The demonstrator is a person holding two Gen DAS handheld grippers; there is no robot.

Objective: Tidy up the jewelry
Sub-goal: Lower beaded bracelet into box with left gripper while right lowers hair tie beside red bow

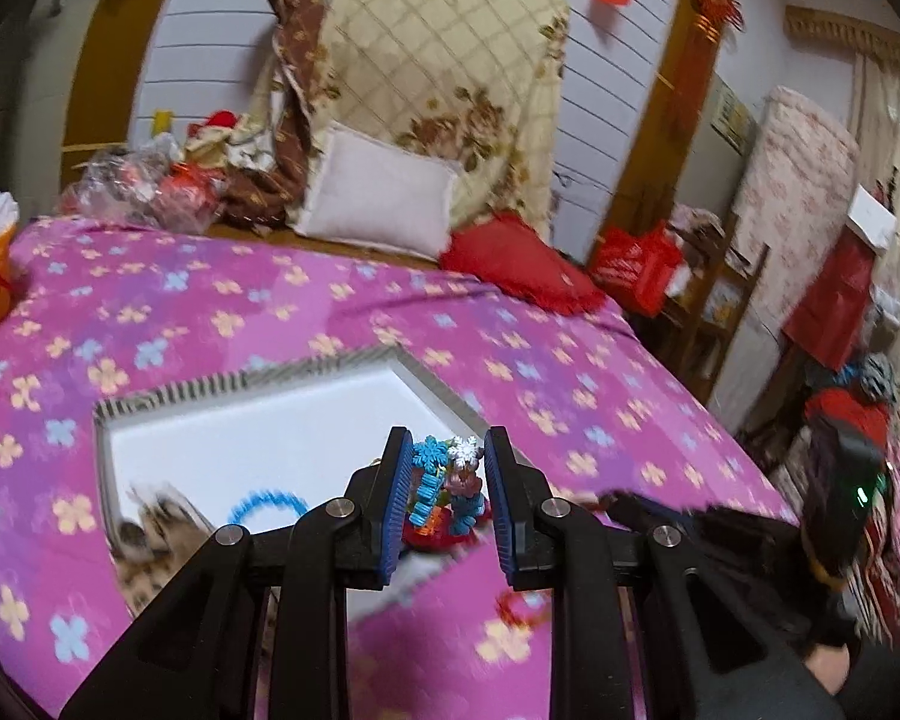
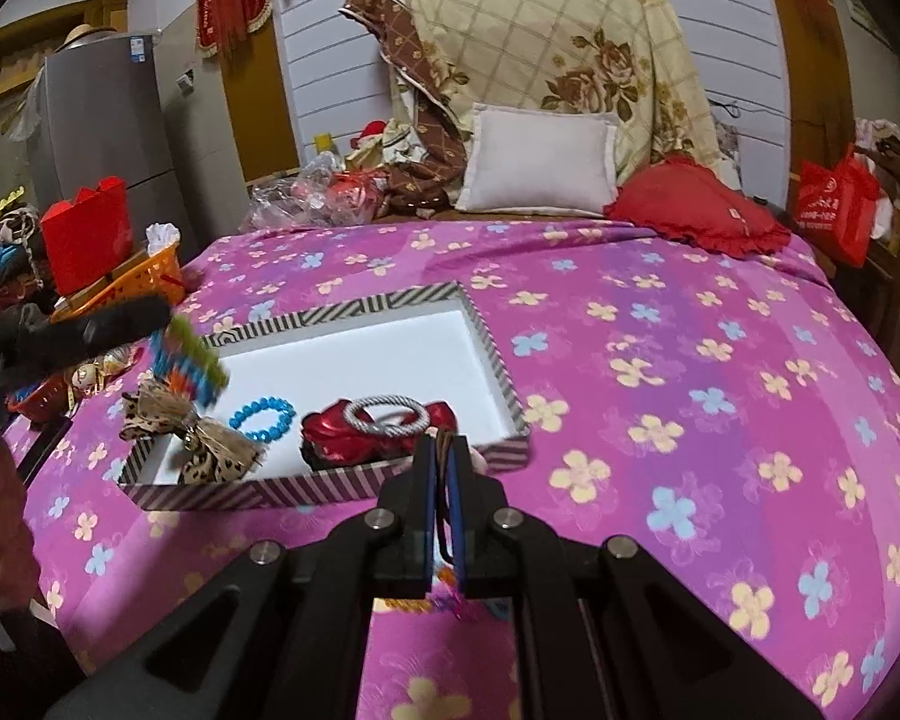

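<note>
Bed point(image 2: 660, 360) under a pink flower-print cover, striped-rim white tray point(image 2: 504, 372) lying on it toward the near left, grey cushion point(image 2: 540, 162) and red frilled pillow point(image 2: 696, 204) at the far end

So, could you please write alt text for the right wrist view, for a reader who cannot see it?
The right gripper is shut on a thin brown cord above a pink flowered bedspread. Ahead lies a striped tray with a blue bead bracelet, a leopard-print bow and a grey cord ring on a red piece.
</note>
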